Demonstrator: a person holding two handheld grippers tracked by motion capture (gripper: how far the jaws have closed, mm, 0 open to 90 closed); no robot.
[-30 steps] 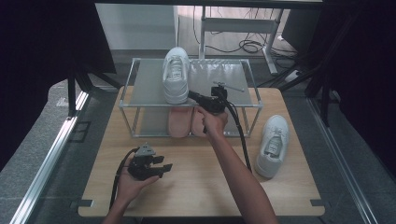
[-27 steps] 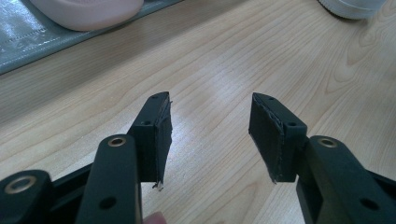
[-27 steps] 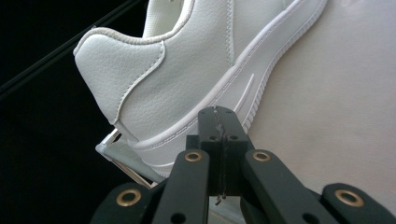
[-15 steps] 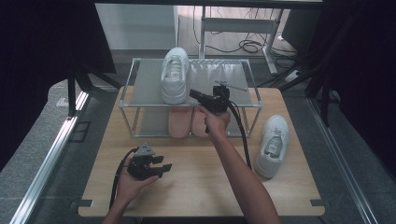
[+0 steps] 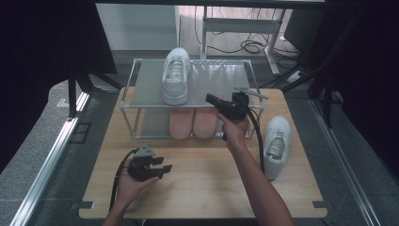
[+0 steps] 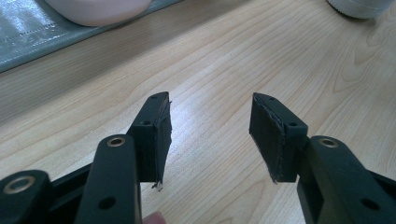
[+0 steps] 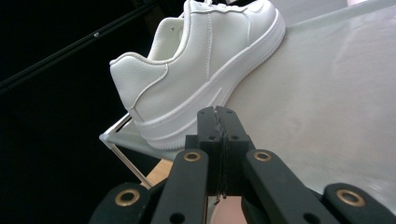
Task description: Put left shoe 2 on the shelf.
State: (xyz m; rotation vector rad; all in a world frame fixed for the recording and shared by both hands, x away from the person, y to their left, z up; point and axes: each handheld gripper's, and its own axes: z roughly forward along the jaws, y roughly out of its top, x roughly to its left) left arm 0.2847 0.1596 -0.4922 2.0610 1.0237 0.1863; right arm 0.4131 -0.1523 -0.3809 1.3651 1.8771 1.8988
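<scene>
The right gripper (image 5: 210, 98), jaws clenched on nothing, is hovering over the rack (image 5: 155, 77)'s top shelf near its front edge, just beside the white shoe (image 5: 176, 75) standing mid-shelf. The left gripper (image 5: 165, 168), jaws spread and empty, is resting above bare table (image 5: 207, 183) near the front-left corner. The shelf is covering most of the pink slippers (image 5: 193, 123) below

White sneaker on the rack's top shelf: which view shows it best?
The right gripper view: the white sneaker looms close, heel and sole edge sharp. The high view gives the whole shoe from above, small. The left gripper view offers nothing of it.
</scene>
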